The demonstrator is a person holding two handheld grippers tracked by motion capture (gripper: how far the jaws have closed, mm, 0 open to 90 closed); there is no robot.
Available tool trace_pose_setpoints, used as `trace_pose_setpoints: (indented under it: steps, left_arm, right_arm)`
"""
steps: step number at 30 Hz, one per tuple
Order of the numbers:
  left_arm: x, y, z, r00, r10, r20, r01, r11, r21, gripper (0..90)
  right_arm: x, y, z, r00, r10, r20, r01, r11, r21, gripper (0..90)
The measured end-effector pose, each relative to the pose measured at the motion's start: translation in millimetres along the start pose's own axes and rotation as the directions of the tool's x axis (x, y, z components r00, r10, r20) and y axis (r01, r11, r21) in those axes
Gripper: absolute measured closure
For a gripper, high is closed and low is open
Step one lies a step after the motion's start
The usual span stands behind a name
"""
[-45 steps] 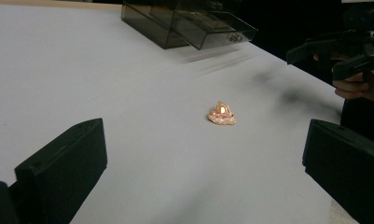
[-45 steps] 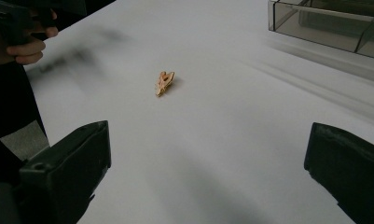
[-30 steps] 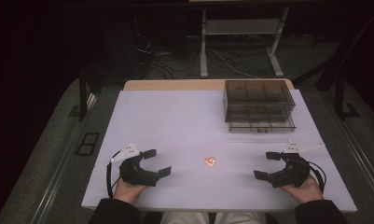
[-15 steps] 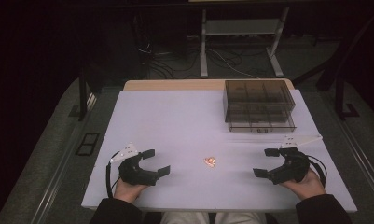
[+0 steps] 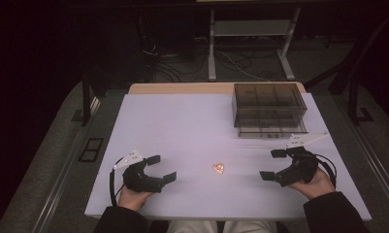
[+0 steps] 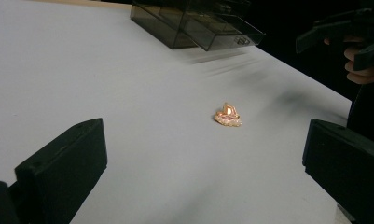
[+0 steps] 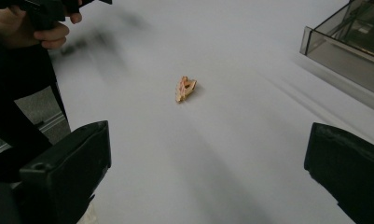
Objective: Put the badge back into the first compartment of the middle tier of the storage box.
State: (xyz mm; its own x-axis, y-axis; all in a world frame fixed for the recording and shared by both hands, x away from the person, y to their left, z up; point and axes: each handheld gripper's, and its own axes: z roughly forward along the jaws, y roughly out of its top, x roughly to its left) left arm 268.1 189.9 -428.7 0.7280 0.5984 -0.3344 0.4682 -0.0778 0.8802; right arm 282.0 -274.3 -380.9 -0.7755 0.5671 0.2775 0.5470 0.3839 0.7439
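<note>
High view, trinket: I see a small pink-gold trinket [image 5: 218, 168] lying alone on the white counter [image 5: 182, 126], lower middle of the frame, between my two tools and touching neither.
High view, left gripper: my left gripper [image 5: 158, 169] sits at lower left, jaws spread wide, nothing between them, pointing toward the trinket.
High view, right gripper: my right gripper [image 5: 273, 164] sits at lower right, lifted a little off the counter, jaws also wide and empty.
High view, box: a smoky clear drawer box [image 5: 268, 109] stands at upper right, well apart from the trinket, its lowest drawer pulled slightly out toward me.
Left gripper view: the trinket [image 6: 228, 115] lies right of centre, ahead of my jaws, which frame the bottom corners far apart; the box [image 6: 194, 23] is along the top, the other gripper [image 6: 348, 35] at upper right.
Right gripper view: the trinket [image 7: 185, 88] lies above centre, ahead of the wide-apart jaws; a corner of the box [image 7: 348, 37] shows at upper right.
Step in hand: I judge this the approach, nothing gripped yet.
Next move: I'd bring one gripper forward and low, straddle the trinket, then close gently; it is tiny and flat, so the jaws must nearly graze the counter.
</note>
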Motion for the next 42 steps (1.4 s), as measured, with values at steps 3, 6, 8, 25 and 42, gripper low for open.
trace_pose_setpoints:
  steps: [3,6,8,25,42]
  left_arm:
    - [0.2,-0.1,0.6,1.0,-0.002,0.001,0.002,1.0,0.002,0.0]
    - [0.0,-0.1,0.6,1.0,0.0,0.002,0.0,1.0,0.003,0.0]
    - [0.0,-0.2,0.5,1.0,0.0,0.002,0.0,1.0,0.003,0.0]
    - [-0.1,-0.1,0.4,1.0,0.0,0.004,0.0,1.0,0.002,0.0]
    - [-0.1,0.1,0.6,0.9999,0.002,0.01,-0.002,1.0,0.002,0.0]
  right_arm:
    - [0.9,6.7,3.0,0.9999,-0.009,-0.007,0.009,1.0,0.007,0.1]
    - [0.9,9.6,5.0,0.9998,-0.017,-0.014,0.017,1.0,0.013,0.1]
    - [1.3,11.9,7.6,0.9997,-0.015,-0.02,0.016,1.0,0.016,0.1]
    - [11.7,28.3,26.1,0.9964,-0.057,-0.062,0.06,0.997,0.057,0.1]
    - [17.9,44.8,49.8,0.9904,-0.089,-0.106,0.099,0.991,0.086,0.1]
